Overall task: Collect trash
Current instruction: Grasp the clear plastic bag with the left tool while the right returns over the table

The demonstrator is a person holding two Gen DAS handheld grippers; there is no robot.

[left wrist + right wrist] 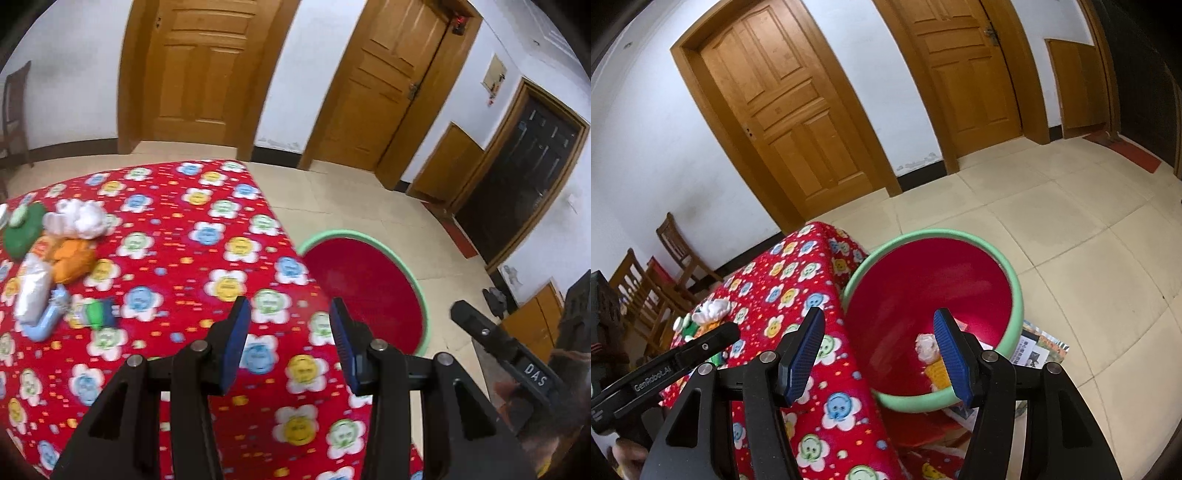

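Observation:
A pile of trash lies on the red flowered tablecloth (207, 206) at the left: a white crumpled tissue (79, 218), an orange wrapper (72, 258), a silvery packet (33, 295), a light blue piece (46, 319) and a green-blue wrapper (98, 314). My left gripper (290, 338) is open and empty above the table's right edge. My right gripper (882, 356) is open and empty above a red basin with a green rim (1015, 291) on the floor. A white wad (925, 349) and a yellow wrapper (938, 373) lie in the basin.
A green lid-like item (22, 236) lies beside the pile. Printed papers (1039, 350) lie under the basin. Wooden doors (199, 66) line the far wall. Wooden chairs (646, 284) stand behind the table. The other gripper's body (506, 350) shows at right.

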